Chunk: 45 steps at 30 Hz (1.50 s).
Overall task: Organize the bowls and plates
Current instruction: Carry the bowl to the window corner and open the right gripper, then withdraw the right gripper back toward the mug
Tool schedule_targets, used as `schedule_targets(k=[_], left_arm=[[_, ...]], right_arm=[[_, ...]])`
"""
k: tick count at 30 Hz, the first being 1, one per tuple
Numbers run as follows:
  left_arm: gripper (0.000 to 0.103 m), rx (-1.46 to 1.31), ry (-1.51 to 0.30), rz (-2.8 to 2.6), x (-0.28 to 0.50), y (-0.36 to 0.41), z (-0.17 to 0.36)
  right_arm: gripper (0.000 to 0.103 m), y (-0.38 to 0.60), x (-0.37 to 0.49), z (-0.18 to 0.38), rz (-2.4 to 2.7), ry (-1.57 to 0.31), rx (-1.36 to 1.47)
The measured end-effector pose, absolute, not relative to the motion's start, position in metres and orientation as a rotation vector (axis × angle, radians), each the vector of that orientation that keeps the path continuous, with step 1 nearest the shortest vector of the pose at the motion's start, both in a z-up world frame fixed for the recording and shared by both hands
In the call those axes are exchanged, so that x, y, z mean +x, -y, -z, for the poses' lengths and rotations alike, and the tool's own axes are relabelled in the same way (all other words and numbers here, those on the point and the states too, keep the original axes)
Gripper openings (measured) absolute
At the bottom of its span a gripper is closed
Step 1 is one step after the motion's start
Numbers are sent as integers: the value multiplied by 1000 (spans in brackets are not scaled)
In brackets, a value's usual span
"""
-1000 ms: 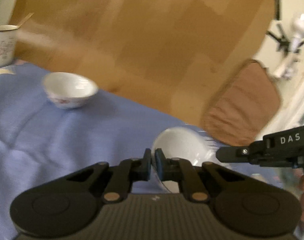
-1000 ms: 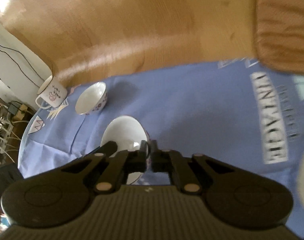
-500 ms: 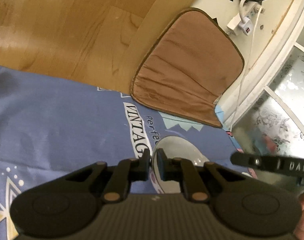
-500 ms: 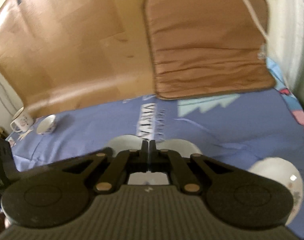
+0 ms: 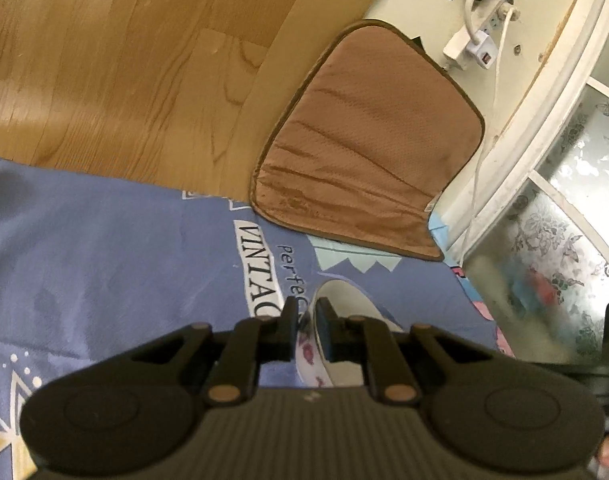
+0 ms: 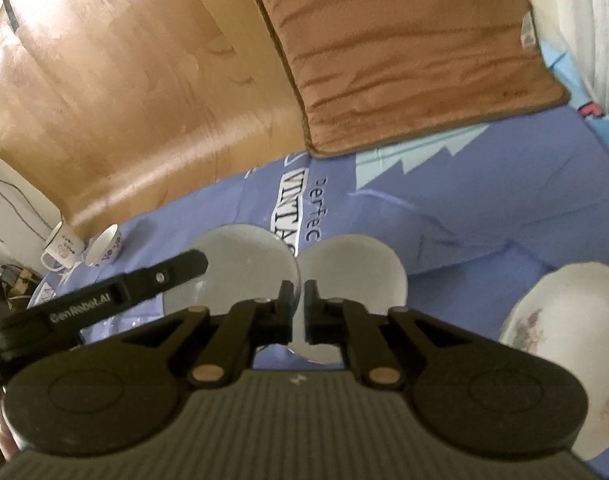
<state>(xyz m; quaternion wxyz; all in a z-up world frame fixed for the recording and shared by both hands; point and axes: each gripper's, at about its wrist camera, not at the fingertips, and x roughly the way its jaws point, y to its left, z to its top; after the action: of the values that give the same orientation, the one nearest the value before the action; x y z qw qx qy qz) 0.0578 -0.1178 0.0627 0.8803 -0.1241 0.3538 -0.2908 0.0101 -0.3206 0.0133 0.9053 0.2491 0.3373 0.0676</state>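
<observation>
Left hand-held gripper (image 5: 306,330) pinches a white bowl's (image 5: 344,312) rim.

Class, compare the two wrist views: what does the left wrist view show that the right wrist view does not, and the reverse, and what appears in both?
Only the left wrist view: a power strip on the wall and patterned frosted glass.

Only the right wrist view: a mug, a small floral bowl beside it, a floral plate, and two white bowls side by side.

Both: the brown cushion, wooden floor, and blue "VINTAGE" cloth.
</observation>
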Motion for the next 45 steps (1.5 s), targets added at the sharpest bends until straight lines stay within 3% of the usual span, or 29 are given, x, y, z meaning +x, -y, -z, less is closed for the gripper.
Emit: schedule_targets(k=[7,14,18,24,27,39,45], left_arm=[[10,-271,-741,663,60,141,-72],[10,-207,-809,659,65,179,-42],[19,-204,-832,655,71,174,-44],[20,-198,-590,597,73,102,-111],[20,-203,-528,510,73,49,-112],[17,-379,-592,-63,100,-173,-7],[19,-338,-601,-131,112,-180,-3]], right_arm=[[5,336,-8,-28,-84,-620,497],[4,357,-10,-4,13,-647,482],[9,357,-3,-1,30,-663,483],[9,356,-7,-80,16,-479,432],[9,337,-2,-105,-40,-431,418],[9,142,126,-25,-365,-844,428],[10,75,166,-25,-391,-869,412]])
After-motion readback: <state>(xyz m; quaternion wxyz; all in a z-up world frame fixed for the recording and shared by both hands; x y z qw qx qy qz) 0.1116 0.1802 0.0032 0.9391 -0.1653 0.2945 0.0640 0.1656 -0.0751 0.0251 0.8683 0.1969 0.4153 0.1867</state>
